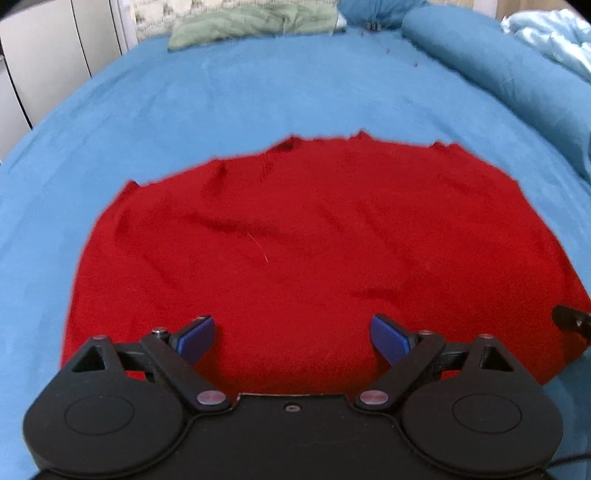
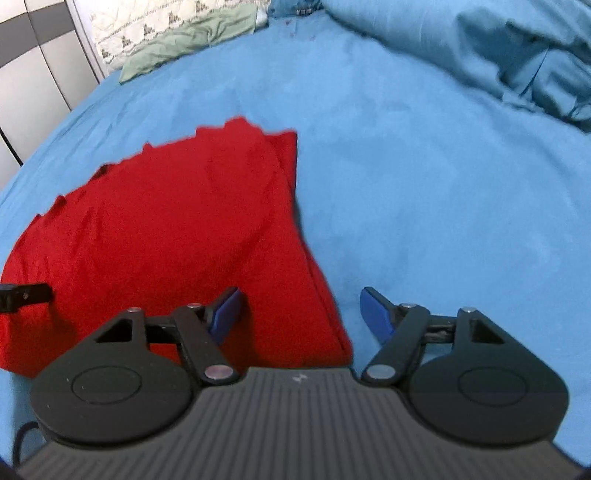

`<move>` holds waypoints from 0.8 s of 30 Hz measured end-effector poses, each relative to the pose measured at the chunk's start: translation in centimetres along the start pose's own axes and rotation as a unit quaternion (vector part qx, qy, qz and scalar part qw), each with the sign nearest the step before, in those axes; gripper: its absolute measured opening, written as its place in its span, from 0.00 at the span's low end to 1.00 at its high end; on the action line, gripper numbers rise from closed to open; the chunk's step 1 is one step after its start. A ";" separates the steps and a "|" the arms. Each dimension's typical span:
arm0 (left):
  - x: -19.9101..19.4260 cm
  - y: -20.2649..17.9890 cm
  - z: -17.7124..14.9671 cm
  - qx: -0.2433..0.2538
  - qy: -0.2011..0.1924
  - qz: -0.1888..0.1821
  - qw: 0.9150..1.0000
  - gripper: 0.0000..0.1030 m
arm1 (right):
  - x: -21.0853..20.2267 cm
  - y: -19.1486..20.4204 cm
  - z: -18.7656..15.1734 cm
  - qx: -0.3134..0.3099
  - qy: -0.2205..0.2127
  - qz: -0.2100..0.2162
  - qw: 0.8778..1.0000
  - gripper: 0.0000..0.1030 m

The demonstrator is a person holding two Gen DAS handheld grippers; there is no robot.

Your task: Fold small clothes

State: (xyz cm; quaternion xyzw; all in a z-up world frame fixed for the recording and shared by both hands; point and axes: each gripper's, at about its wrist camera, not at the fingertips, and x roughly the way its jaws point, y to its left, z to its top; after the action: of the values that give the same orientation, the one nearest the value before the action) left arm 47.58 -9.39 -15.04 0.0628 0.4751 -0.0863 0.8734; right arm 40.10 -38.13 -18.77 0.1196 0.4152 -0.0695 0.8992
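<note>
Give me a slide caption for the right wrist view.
Open right gripper poised over the red garment's folded right edge on the blue bedsheet.

The red garment's (image 2: 155,229) left part is cut off; its far edge looks perhaps motion-blurred.

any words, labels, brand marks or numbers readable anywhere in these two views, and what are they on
No readable text in either view.
Right gripper body: a small pale mark near its front edge, too small and blurred to read.
Red garment: no label or print visible.
Blue bedsheet: plain.
Patterned quilt at the head of the bed: a repeated motif, no lettering.
</note>
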 end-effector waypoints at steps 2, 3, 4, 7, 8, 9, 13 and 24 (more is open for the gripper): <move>1.2 0.1 0.3 -0.005 0.024 0.003 1.000 0.96 | 0.1 0.5 -0.4 -0.023 -0.003 -0.005 1.000 0.80; 1.5 0.3 0.5 -0.007 0.030 0.007 1.000 0.99 | 0.1 0.9 -0.5 -0.035 -0.003 -0.006 0.999 0.74; 1.9 0.4 0.7 -0.011 0.036 0.009 0.999 1.00 | 0.0 1.3 -0.6 -0.044 -0.002 -0.006 0.999 0.72; 2.5 0.7 1.0 -0.021 0.051 0.006 0.998 1.00 | -0.3 1.9 -0.6 -0.060 0.008 0.000 0.998 0.55; 2.6 0.7 1.1 -0.019 0.054 0.007 0.998 1.00 | -0.3 2.0 -0.5 -0.058 0.013 0.004 0.998 0.48; 2.6 0.7 1.2 -0.017 0.056 0.008 0.998 1.00 | -0.4 2.0 -0.3 -0.053 0.018 0.008 0.998 0.40; 2.9 0.8 1.2 -0.021 0.058 0.006 0.998 1.00 | -0.9 0.8 0.9 0.016 0.031 0.028 0.999 0.23; -0.8 5.7 1.3 -0.071 0.042 -0.023 0.996 0.98 | -7.5 7.9 9.2 0.109 -0.032 0.258 0.960 0.22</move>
State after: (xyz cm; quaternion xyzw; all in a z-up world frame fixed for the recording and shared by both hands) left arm 49.44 -4.00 -13.48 -0.0066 0.5179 -0.0700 0.8525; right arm 43.74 -32.82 -6.10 0.3173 0.3311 0.1159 0.8811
